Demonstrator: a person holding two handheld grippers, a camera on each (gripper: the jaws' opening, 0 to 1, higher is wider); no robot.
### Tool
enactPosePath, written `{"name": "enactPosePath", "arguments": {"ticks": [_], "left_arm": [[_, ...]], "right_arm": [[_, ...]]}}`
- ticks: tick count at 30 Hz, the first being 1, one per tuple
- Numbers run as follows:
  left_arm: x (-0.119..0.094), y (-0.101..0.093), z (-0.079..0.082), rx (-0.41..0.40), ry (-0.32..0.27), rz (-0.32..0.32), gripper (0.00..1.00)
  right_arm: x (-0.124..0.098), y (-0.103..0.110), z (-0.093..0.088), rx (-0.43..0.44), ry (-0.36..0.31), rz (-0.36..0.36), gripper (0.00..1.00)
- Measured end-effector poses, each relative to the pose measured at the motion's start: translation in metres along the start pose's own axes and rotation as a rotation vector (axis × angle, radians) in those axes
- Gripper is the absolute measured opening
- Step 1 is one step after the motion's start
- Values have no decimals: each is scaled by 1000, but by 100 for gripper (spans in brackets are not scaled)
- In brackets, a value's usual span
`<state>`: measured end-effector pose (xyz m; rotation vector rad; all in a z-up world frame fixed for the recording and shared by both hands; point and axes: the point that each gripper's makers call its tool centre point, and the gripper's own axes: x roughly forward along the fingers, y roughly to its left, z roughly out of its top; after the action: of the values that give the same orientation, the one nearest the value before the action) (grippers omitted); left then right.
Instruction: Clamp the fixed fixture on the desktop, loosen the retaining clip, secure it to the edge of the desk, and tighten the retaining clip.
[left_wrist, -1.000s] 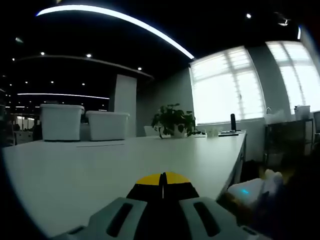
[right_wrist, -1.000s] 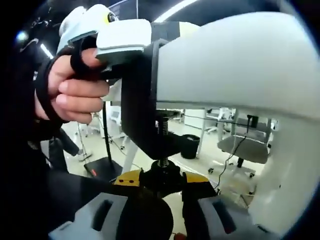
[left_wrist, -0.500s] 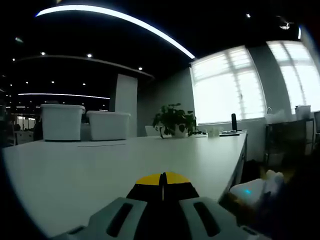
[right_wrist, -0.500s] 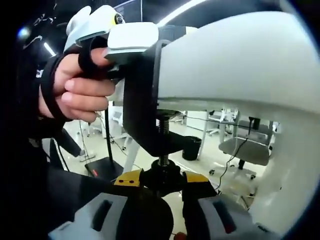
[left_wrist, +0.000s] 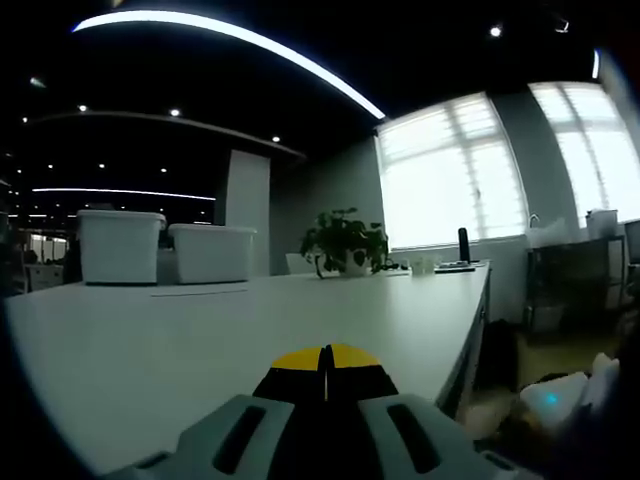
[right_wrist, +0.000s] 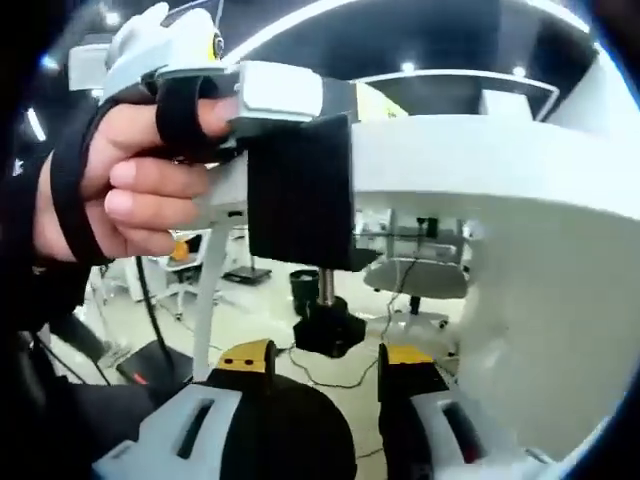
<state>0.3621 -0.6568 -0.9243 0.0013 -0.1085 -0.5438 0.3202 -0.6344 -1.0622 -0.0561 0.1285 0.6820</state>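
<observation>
Change: my right jaws have let go of the knob; 0.5 s ago they pinched it, now they stand apart w/ the knob just above and between the tips. Right view has swung too, so more ceiling and desk top show. In the left view the other gripper's lit box has dropped lower right.
Right gripper (right_wrist: 328, 358): open, yellow-tipped jaws spread, gripping nothing; knob in the gap but not touched as far as I can see.
Knob (right_wrist: 327, 327): black, on a threaded screw (right_wrist: 326, 284) hanging down from the clamp.
Clamp (right_wrist: 300, 190): black C-shape, hooked over the desk edge (right_wrist: 470, 175); upper arm on top of the desk, lower arm under it. Whether the screw pad presses the underside: can't tell.
Hand (right_wrist: 120, 170): left side of right view, black strap over the fingers, holding the left gripper's white body right by the clamp's top.
Left gripper (left_wrist: 325, 357): jaws closed, yellow tips meeting at a thin seam; what sits between them is hidden, can't tell if they grip the clamp.
Desk (left_wrist: 200, 330): white top stretching ahead in left view.
Bins (left_wrist: 165, 246): two white ones, far end of desk, side by side.
Plant (left_wrist: 345, 240): potted, far end, right of bins, before the bright windows (left_wrist: 470, 170).
</observation>
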Motion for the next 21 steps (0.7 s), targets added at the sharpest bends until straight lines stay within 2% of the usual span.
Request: {"name": "enactPosePath", "arguments": {"ticks": [2,6,13,17,21], "left_arm": [[0,0,0,1,-1,-3,1],[0,-1,1,7,-6,-8,1],[-1,-1,1,7,-8,-15,1],[-2,-1,1,9,-9,-15,1],[-2,0,1,13,-11,-13,1]], "right_arm": [[-1,-1,3,50,-23,-63,44],[-4,-6,13,2,-41,-209,46],[0,2,21,-20,-45,-254,49],[1,-4,20,-18,-38,-283,47],[2,-16,18,-12,-32,-334,32]]}}
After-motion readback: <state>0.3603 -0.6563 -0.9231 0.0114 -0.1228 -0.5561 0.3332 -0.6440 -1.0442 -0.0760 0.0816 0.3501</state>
